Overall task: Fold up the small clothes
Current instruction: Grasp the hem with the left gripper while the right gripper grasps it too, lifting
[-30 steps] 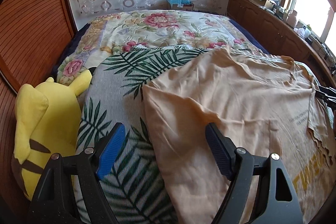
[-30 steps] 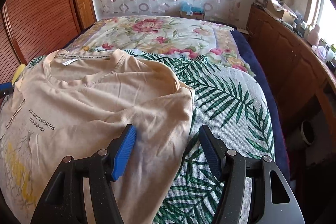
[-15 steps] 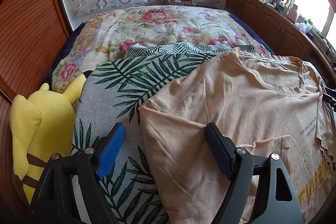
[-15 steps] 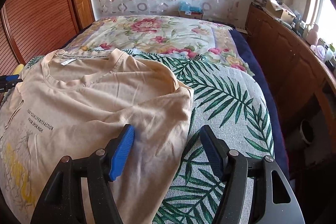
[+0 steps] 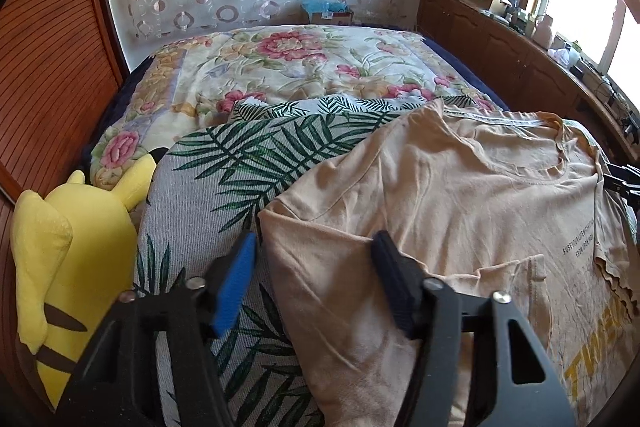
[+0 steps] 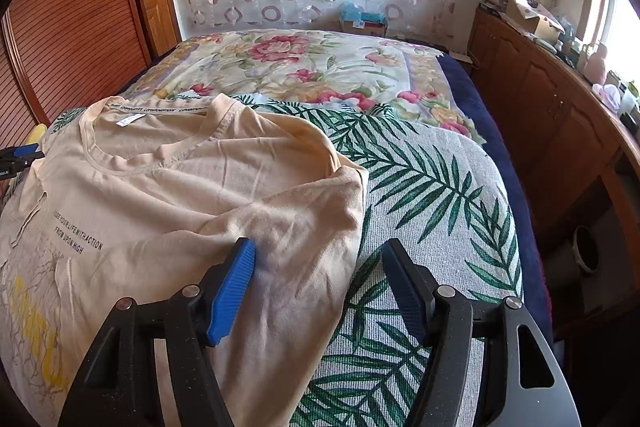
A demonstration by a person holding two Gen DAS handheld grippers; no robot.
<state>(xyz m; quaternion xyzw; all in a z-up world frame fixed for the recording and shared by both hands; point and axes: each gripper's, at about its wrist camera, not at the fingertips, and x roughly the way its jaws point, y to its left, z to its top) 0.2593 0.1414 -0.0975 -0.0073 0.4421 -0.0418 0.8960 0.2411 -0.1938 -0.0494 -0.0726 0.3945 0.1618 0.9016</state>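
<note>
Peach cotton, a t-shirt (image 5: 460, 211) lies face up on the leaf-print blanket (image 5: 224, 187) that covers the near end of the bed. Its neckline points toward the far curtain at the top of the frame, and its long axis runs from there down to the bottom edge. In the right wrist view the t-shirt (image 6: 168, 195) fills the left half, with one sleeve at the centre.

The left hand-held gripper (image 5: 314, 283) has just been closing; its jaws are still apart and straddle the sleeve edge without pinching it. The right hand-held gripper (image 6: 318, 287) is spread too, one pad over the other sleeve, the other over bare blanket.

A yellow plush toy (image 5: 64, 267) leans at the lower left, just beside the blanket. A floral quilt (image 5: 296, 67) covers the bed beyond. A wooden cabinet (image 6: 560, 131) runs along the right side, well apart from the shirt.
</note>
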